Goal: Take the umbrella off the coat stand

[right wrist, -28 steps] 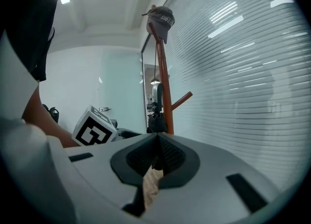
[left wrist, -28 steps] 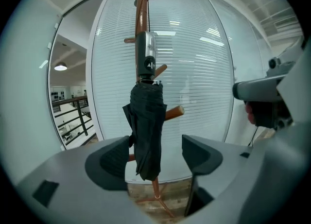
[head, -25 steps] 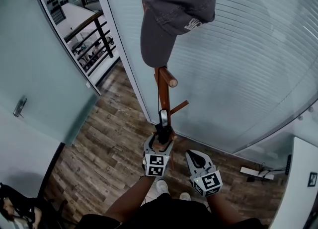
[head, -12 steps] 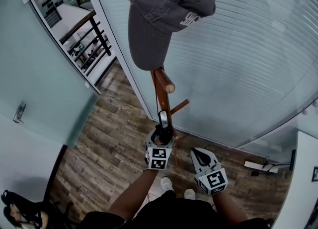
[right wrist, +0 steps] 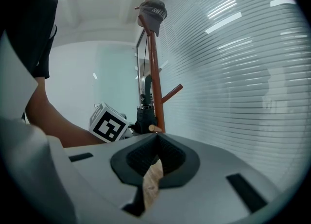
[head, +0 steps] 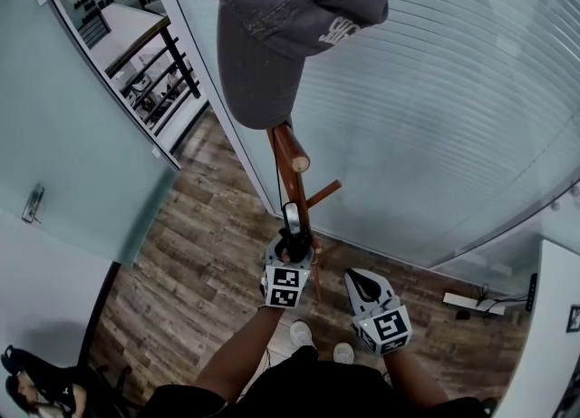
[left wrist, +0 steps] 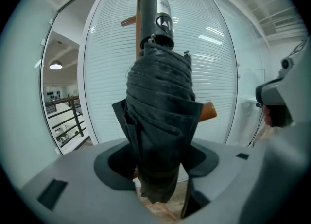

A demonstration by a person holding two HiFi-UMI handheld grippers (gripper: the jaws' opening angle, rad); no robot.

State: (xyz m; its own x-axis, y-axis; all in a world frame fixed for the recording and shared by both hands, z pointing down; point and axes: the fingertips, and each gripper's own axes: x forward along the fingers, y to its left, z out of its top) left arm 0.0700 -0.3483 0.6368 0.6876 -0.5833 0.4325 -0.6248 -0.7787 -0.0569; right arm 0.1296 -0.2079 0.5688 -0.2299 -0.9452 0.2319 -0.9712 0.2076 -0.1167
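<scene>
The umbrella [left wrist: 158, 135] hangs handle-up against the pole of the coat stand [head: 292, 180], folded tight, and its dark fabric fills the gap of the left gripper [head: 294, 249]. Those jaws have just been closing, and the pads now sit against the bundle on both sides. A short peg [left wrist: 210, 111] pokes out just behind the fabric, and another peg [head: 324, 192] angles off the pole higher up. A grey cap [head: 272, 63] tops the stand. The right gripper [head: 359, 278] hangs beside the left one, apart from the stand, its jaws drawn together with nothing in them. A glass wall with blinds [head: 453, 117] stands close behind the stand, over a wooden floor [head: 199, 262].
</scene>
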